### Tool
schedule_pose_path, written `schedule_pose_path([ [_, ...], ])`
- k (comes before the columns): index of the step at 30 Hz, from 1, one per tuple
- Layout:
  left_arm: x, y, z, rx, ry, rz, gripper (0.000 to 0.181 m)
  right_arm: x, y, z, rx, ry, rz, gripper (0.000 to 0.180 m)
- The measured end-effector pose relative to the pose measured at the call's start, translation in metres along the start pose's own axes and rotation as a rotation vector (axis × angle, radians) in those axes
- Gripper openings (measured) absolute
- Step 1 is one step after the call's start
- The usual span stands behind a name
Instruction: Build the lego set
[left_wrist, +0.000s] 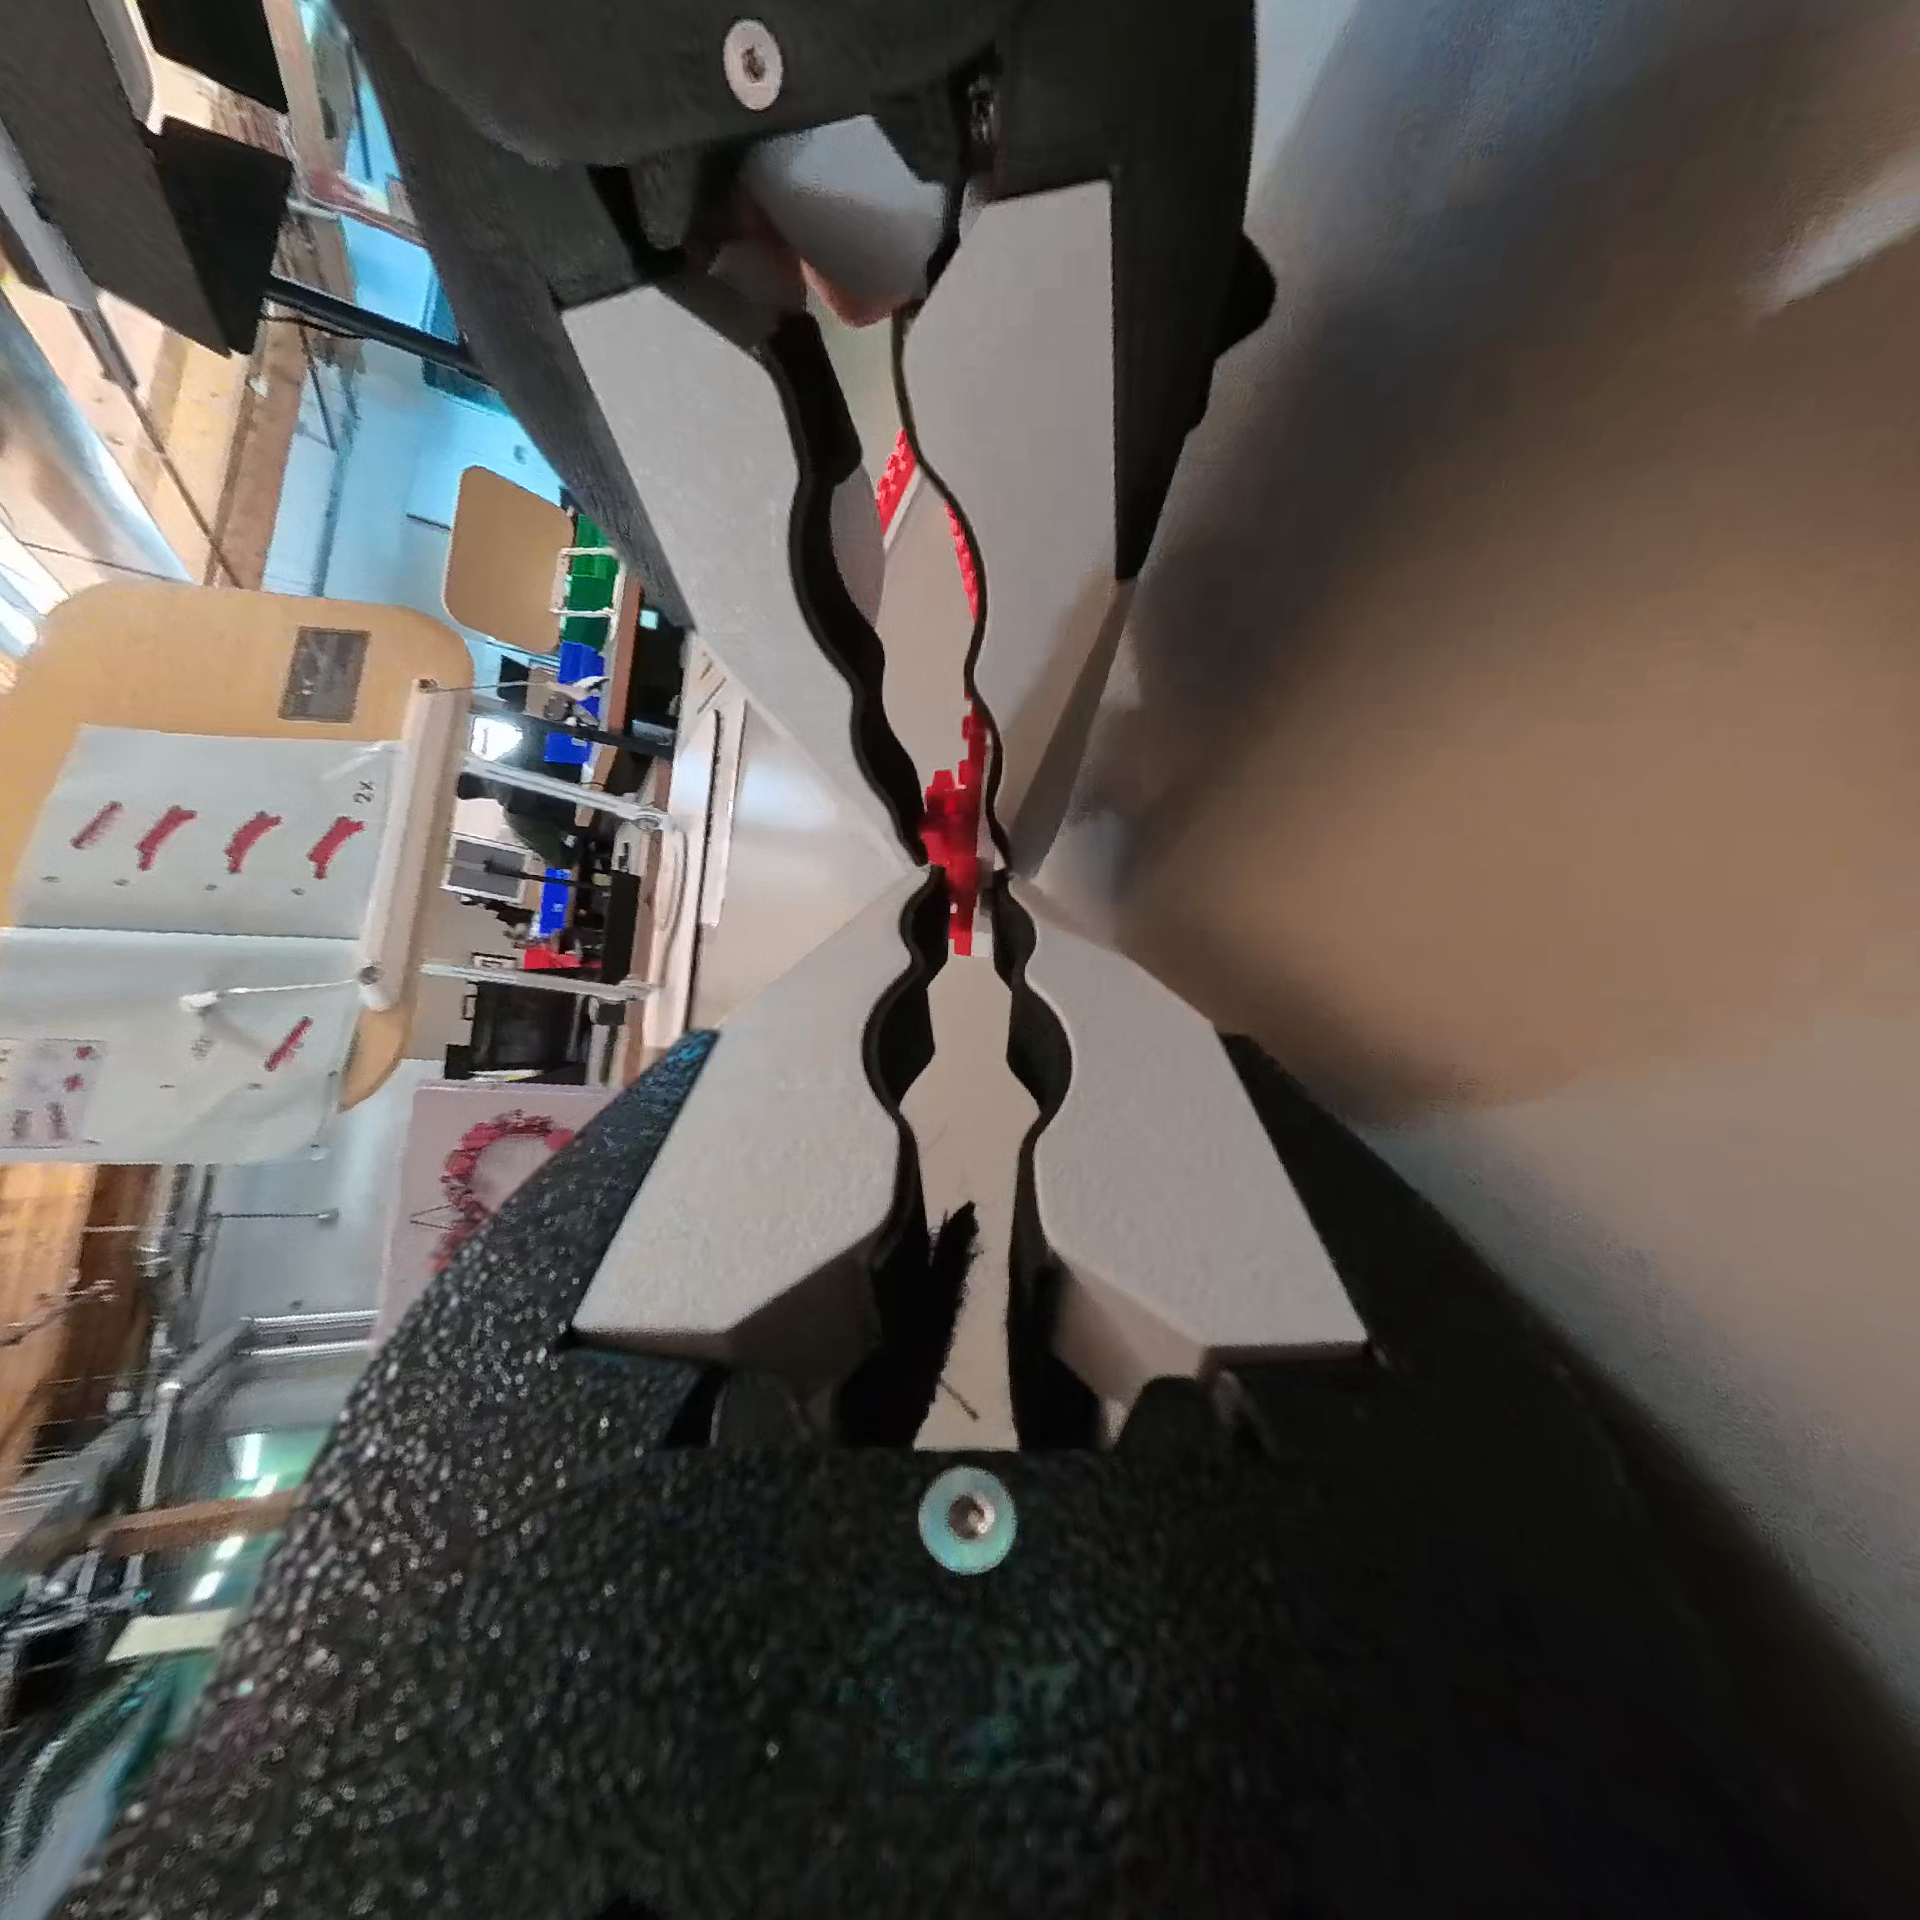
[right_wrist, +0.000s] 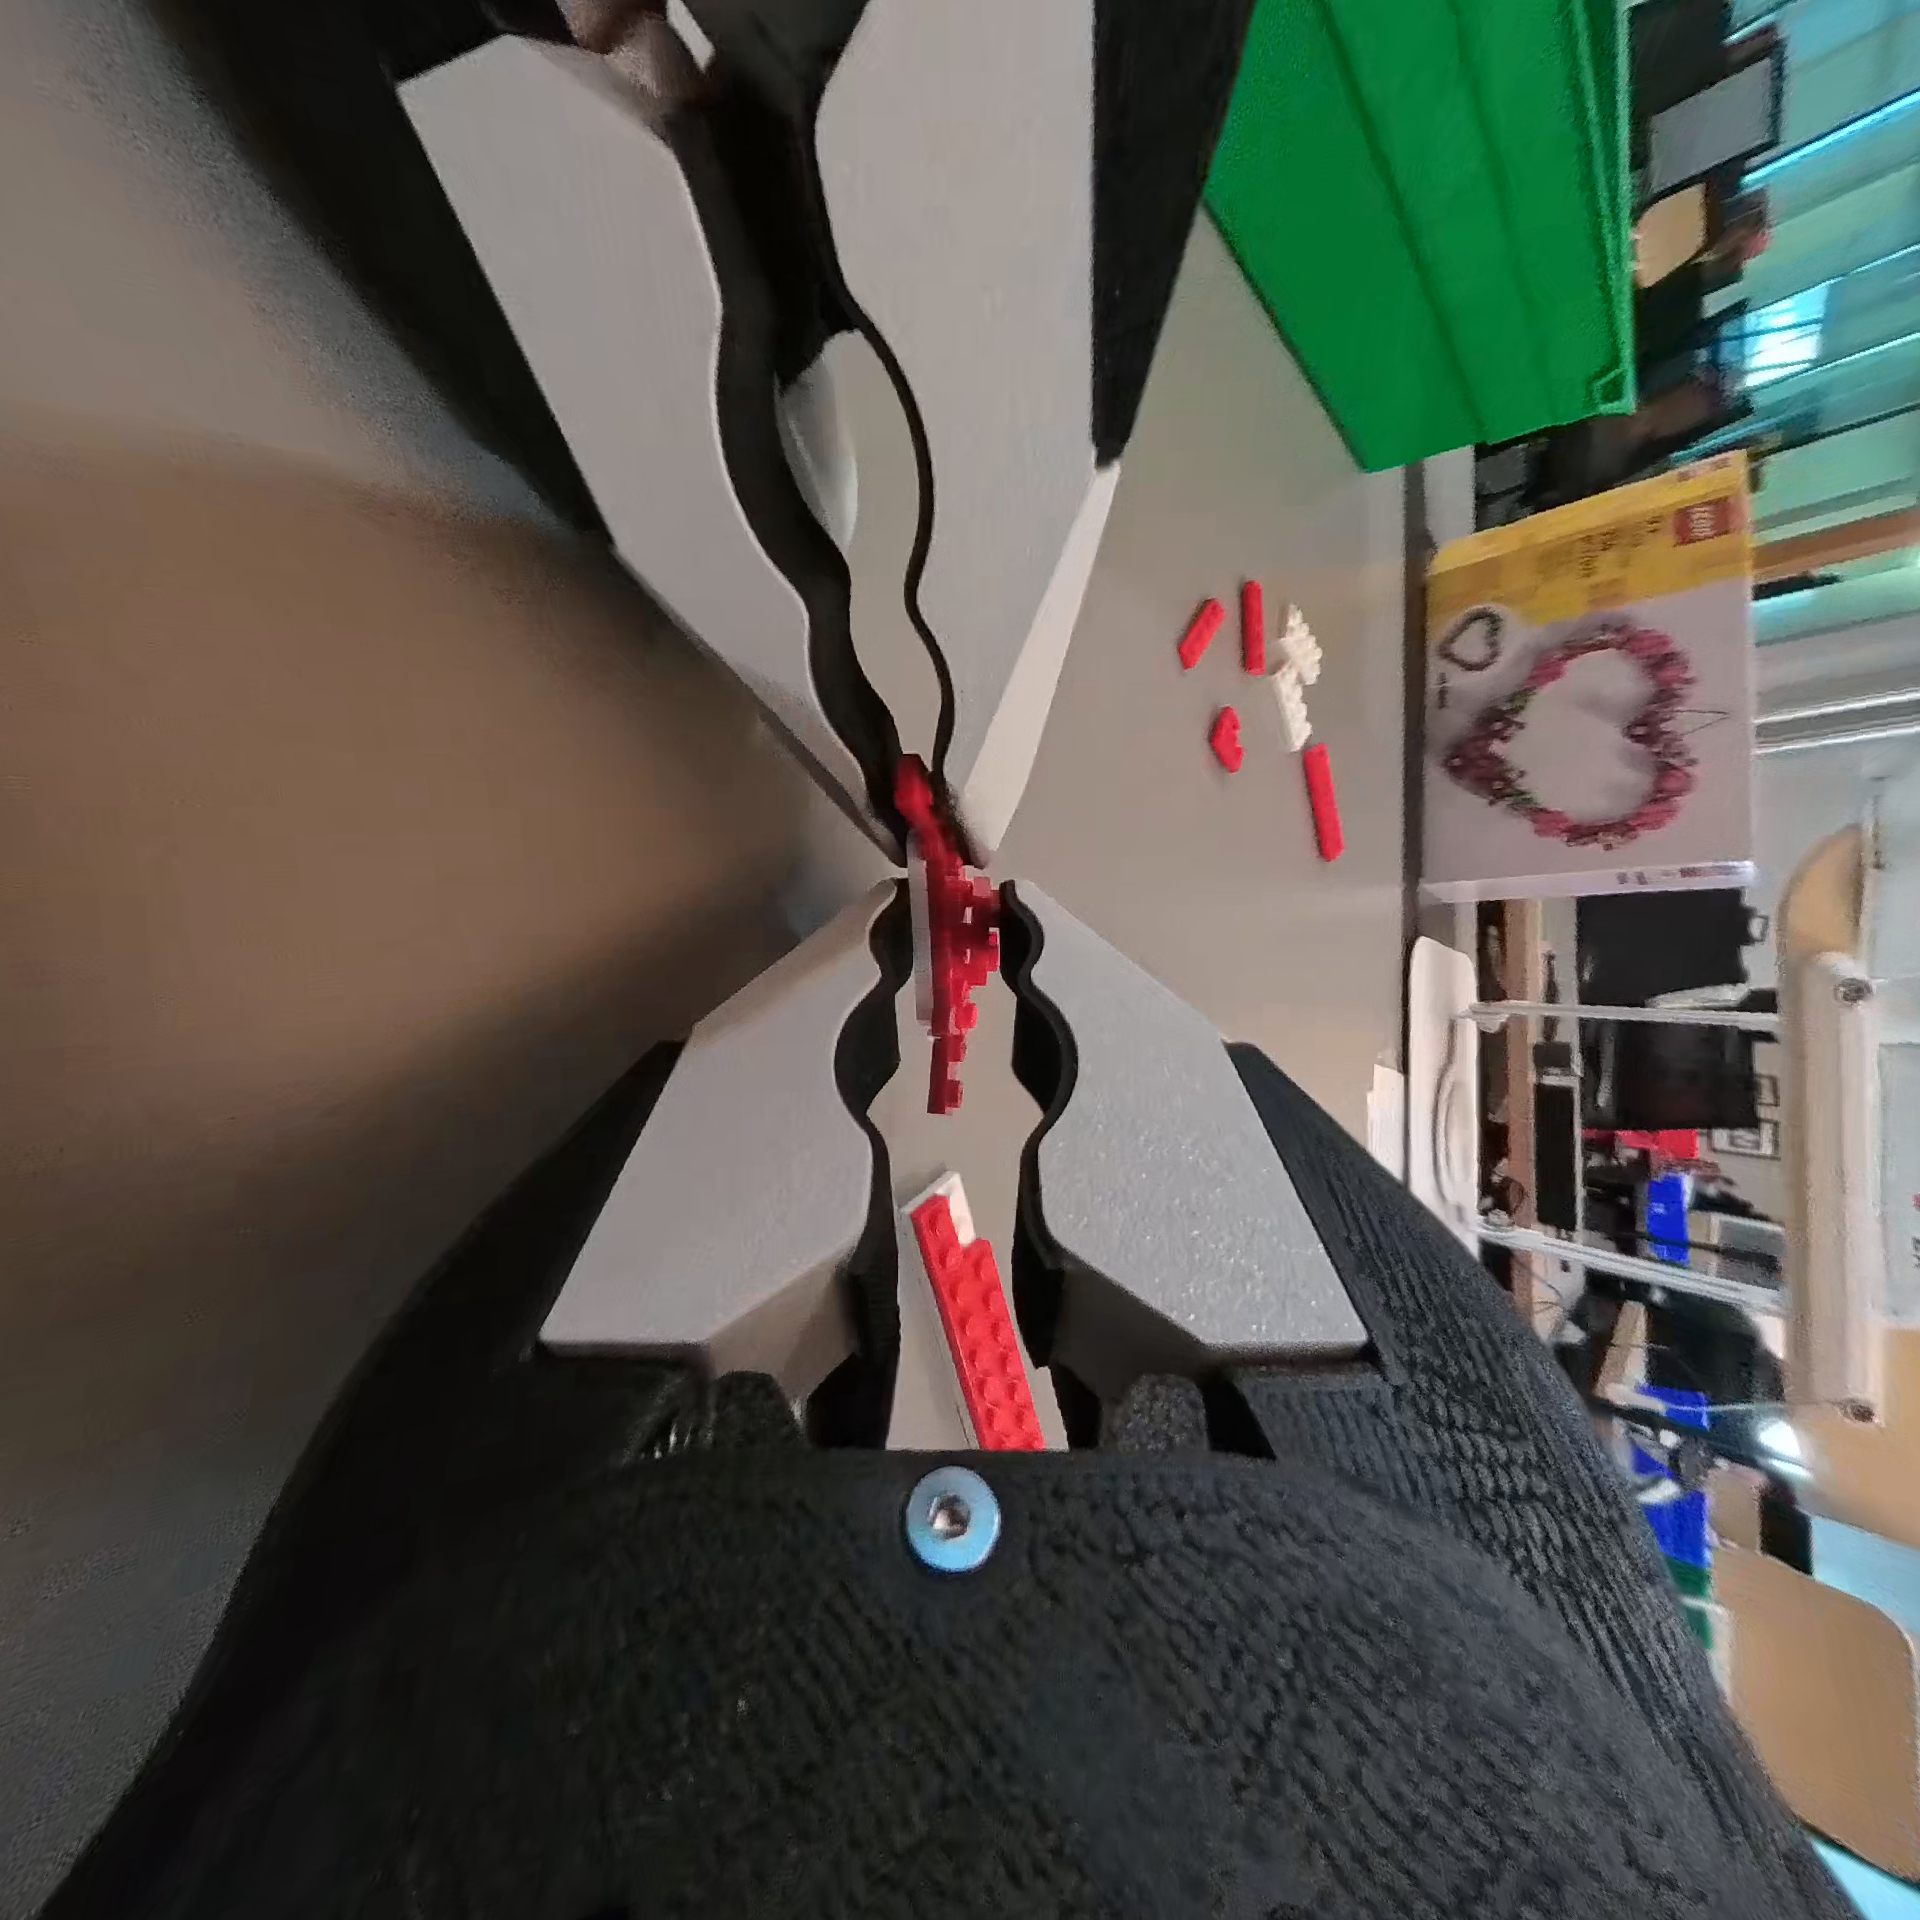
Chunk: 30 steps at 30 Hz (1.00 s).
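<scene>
The two grippers meet tip to tip over the pale table. My right gripper (right_wrist: 951, 896) is shut on a red and white lego assembly (right_wrist: 958, 966). The assembly runs back between its fingers to a long red plate on a white plate (right_wrist: 977, 1335). My left gripper (left_wrist: 961, 902) is shut on the near end of the same assembly (left_wrist: 951, 831), where a small red piece (right_wrist: 914, 795) sits at its tips. In the left wrist view the right gripper (left_wrist: 956, 847) comes in from the top. In the right wrist view the left gripper (right_wrist: 930, 831) comes in from the top.
Several loose red plates (right_wrist: 1322, 800) and a white piece (right_wrist: 1297, 675) lie on the table (right_wrist: 1195, 935) to the right. Behind them stand the lego box (right_wrist: 1590, 707) and a green bin (right_wrist: 1434, 208). An instruction booklet on a stand (left_wrist: 197, 831) is at the left.
</scene>
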<state>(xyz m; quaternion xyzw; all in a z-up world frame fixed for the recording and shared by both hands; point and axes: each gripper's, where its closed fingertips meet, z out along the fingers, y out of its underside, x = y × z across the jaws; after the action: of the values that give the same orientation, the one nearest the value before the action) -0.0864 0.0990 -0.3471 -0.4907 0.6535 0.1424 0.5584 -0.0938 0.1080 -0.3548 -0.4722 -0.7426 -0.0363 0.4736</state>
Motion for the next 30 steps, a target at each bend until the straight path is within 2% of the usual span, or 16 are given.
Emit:
schedule_pose_path([
  [6,-0.003,0.005,-0.001,0.001,0.023,-0.122,0.006,0.005,-0.001,0.003,-0.048,0.043,-0.097,0.011],
  [15,0.004,0.006,0.001,-0.019,0.046,-0.078,0.006,-0.001,0.001,0.006,-0.063,0.043,-0.179,0.011],
  [22,0.004,0.006,0.001,-0.024,0.045,-0.083,0.006,-0.002,0.001,0.006,-0.025,0.007,-0.117,0.011],
  [26,-0.009,0.006,-0.001,-0.011,-0.027,-0.089,0.006,0.009,-0.002,0.005,0.005,0.059,-0.063,0.011],
  [30,-0.02,0.004,-0.003,0.031,-0.091,-0.176,0.009,0.02,-0.006,0.001,0.053,0.144,-0.043,0.011],
])
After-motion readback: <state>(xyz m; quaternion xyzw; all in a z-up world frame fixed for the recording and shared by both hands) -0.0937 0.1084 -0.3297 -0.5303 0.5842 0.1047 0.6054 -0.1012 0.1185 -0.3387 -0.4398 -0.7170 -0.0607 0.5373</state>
